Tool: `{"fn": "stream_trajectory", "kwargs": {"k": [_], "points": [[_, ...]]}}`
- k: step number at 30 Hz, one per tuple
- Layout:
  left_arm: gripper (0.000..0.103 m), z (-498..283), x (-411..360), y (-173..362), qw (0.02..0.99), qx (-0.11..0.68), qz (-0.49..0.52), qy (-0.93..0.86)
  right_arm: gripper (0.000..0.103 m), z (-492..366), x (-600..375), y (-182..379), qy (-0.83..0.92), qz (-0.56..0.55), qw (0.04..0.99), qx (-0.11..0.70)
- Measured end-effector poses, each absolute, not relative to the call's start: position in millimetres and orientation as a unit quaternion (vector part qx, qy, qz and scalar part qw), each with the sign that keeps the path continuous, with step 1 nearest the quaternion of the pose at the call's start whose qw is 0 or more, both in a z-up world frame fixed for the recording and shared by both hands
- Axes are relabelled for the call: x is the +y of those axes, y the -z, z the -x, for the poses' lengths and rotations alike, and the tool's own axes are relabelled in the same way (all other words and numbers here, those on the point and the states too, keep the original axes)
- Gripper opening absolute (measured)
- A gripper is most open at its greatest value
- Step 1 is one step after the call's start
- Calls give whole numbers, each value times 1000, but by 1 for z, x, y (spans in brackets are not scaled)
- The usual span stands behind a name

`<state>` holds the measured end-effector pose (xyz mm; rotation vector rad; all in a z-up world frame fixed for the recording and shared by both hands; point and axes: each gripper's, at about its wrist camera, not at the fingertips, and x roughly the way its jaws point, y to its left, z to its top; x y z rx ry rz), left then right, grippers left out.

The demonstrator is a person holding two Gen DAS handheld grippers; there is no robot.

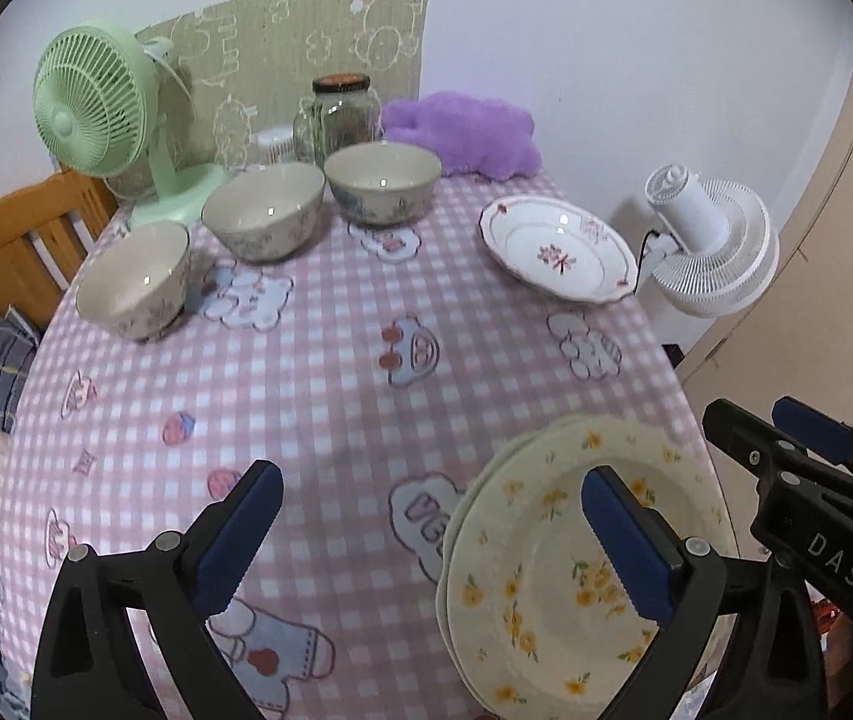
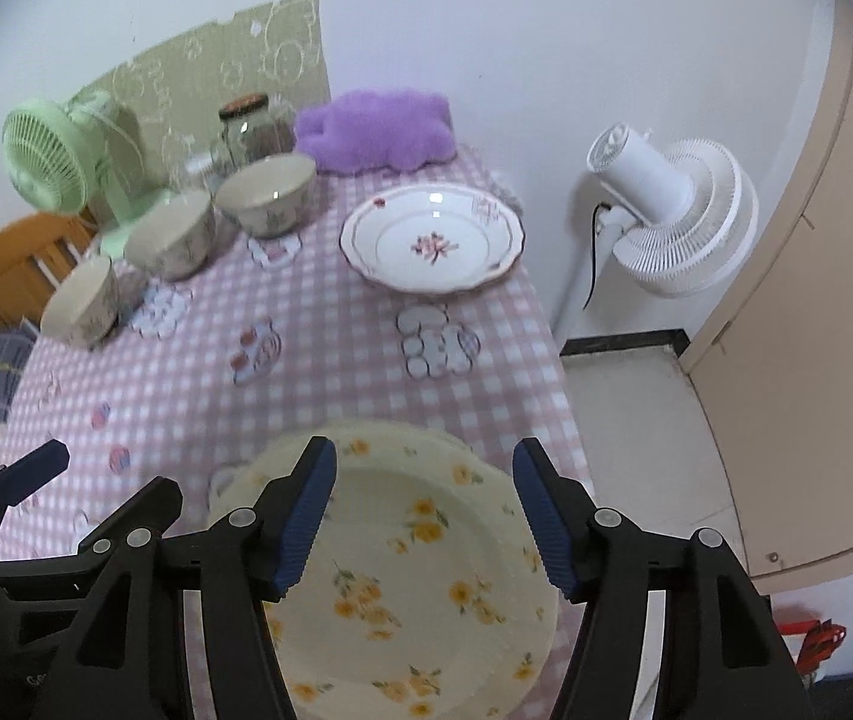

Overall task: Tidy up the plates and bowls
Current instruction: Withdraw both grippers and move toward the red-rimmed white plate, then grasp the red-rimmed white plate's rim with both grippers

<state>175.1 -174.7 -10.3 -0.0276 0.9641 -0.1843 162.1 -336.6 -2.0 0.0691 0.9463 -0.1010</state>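
Note:
Two cream plates with yellow flowers (image 2: 426,570) lie stacked at the near right of the table. My right gripper (image 2: 424,451) hangs over this stack (image 1: 522,570), open, with its pads clear of the rim. My left gripper (image 1: 432,483) is open wide just left of the stack, nothing between its fingers. A white plate with a pink flower (image 1: 558,252) sits alone at the far right (image 2: 432,240). Three cream bowls stand in a row at the far left: (image 1: 138,282), (image 1: 264,216), (image 1: 381,180).
The table has a pink checked cloth (image 1: 318,372). At the back stand a green fan (image 1: 90,108), a glass jar (image 1: 339,114) and a purple plush (image 1: 462,132). A white fan (image 2: 672,210) stands beyond the table's right edge, a wooden chair (image 1: 12,240) at the left.

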Motion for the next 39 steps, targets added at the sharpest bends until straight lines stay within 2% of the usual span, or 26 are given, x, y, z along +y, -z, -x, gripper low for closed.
{"fn": "stream_trajectory", "kwargs": {"k": [8, 18, 29, 39], "points": [[100, -206, -189, -10, 896, 437, 11, 75, 65, -187, -352, -15, 45, -52, 896, 439], [99, -268, -223, -18, 903, 428, 26, 32, 65, -258, -388, -15, 27, -45, 895, 443], [95, -332, -248, 10, 895, 445, 37, -9, 65, -332, -418, 10, 6, -48, 888, 458], [86, -386, -270, 49, 881, 472, 34, -15, 65, -392, -441, 47, 13, -63, 878, 475]]}}
